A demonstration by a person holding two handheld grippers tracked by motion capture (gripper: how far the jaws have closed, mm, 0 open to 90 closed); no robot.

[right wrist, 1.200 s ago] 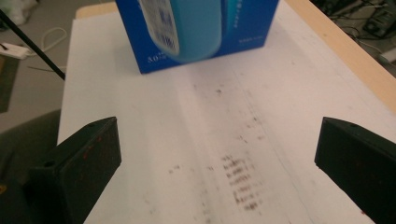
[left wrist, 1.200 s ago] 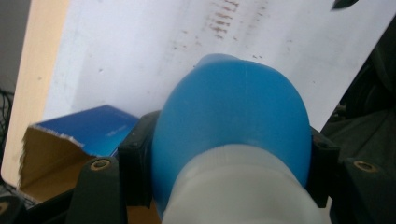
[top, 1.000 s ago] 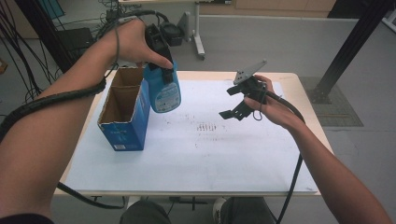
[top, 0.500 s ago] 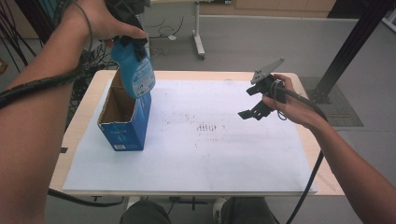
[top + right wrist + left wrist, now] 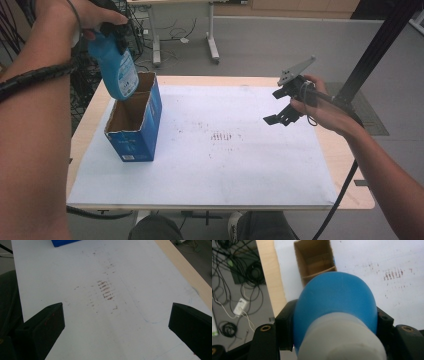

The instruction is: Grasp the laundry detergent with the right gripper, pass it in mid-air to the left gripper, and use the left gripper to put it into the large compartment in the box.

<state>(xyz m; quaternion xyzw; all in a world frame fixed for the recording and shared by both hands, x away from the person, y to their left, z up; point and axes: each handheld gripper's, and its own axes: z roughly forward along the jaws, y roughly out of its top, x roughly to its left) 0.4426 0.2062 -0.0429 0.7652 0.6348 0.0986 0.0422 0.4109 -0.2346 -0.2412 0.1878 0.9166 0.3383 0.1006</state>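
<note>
White paper (image 5: 240, 165) covers most of the wooden table (image 5: 350, 197), smudged with brownish marks (image 5: 222, 136) near its middle, and a grey floor with tangled cables (image 5: 227, 290) lies off to the left. Up at the far left corner, the left gripper (image 5: 111, 36) has the blue bottle (image 5: 116, 65) pinched near its pale cap end, base hanging down, tilted a little, clear of everything and right above the rim of the blue cardboard box (image 5: 136, 131). That box stands upright on the paper with its top open and brown inside showing. From the left gripper view, both black jaws are pressed against the sides of the blue bottle (image 5: 334, 305), and beyond its rounded base you look straight down into the open blue cardboard box (image 5: 315, 260). Over on the other side, the right gripper (image 5: 280, 114) hangs in the air above the right part of the paper, well apart from bottle and box, its grey plate on top. The right gripper view has its two jaws spread wide with nothing between them, just the stained paper (image 5: 105, 322) below and a sliver of the blue cardboard box (image 5: 63, 242) at the top edge.
</note>
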